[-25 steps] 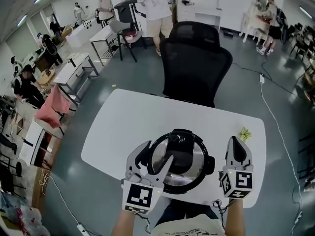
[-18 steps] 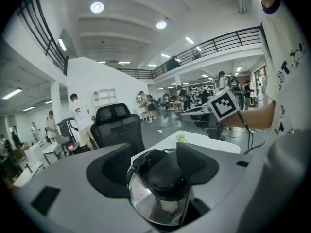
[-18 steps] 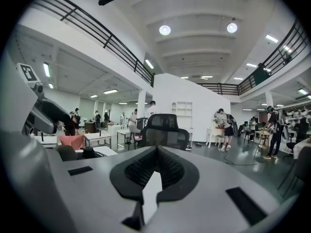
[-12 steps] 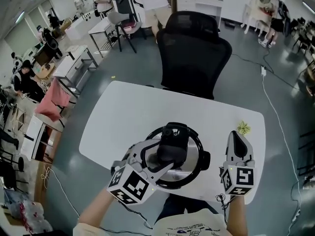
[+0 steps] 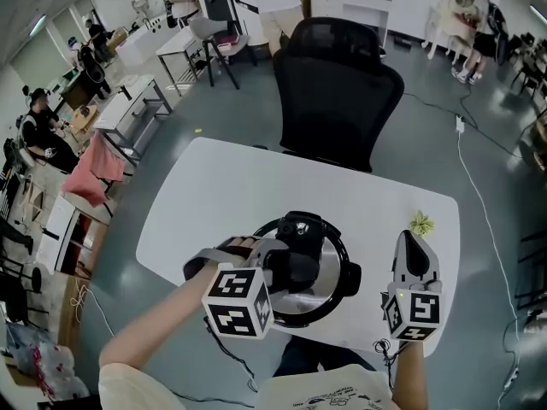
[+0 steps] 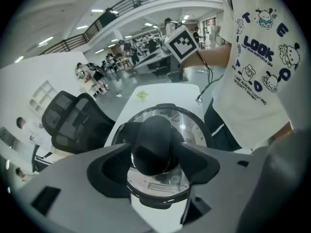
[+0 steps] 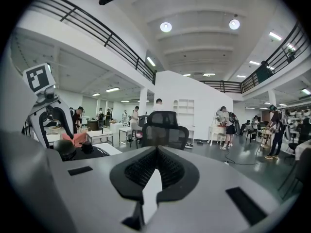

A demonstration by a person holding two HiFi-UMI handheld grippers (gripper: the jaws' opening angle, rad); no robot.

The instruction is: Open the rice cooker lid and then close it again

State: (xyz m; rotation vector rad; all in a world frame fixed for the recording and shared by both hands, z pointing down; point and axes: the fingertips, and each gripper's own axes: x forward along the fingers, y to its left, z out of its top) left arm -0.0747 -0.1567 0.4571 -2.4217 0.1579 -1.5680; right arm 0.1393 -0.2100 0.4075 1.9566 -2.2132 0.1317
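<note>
The rice cooker stands at the near edge of the white table, its shiny round lid down. My left gripper tilts down over the lid. In the left gripper view the black lid handle sits between the gripper's pads, small gaps on both sides. Its jaws have just been opening and stand open around the handle. My right gripper hovers to the right of the cooker, shut on nothing; its view shows closed jaws facing the room.
A black office chair stands behind the table's far edge. A small yellow-green object lies on the table ahead of the right gripper. A cable runs over the floor at right. Desks and people fill the background.
My left gripper has rolled over and dropped onto the lid, so its jaws now straddle the handle. The right gripper has barely shifted.
</note>
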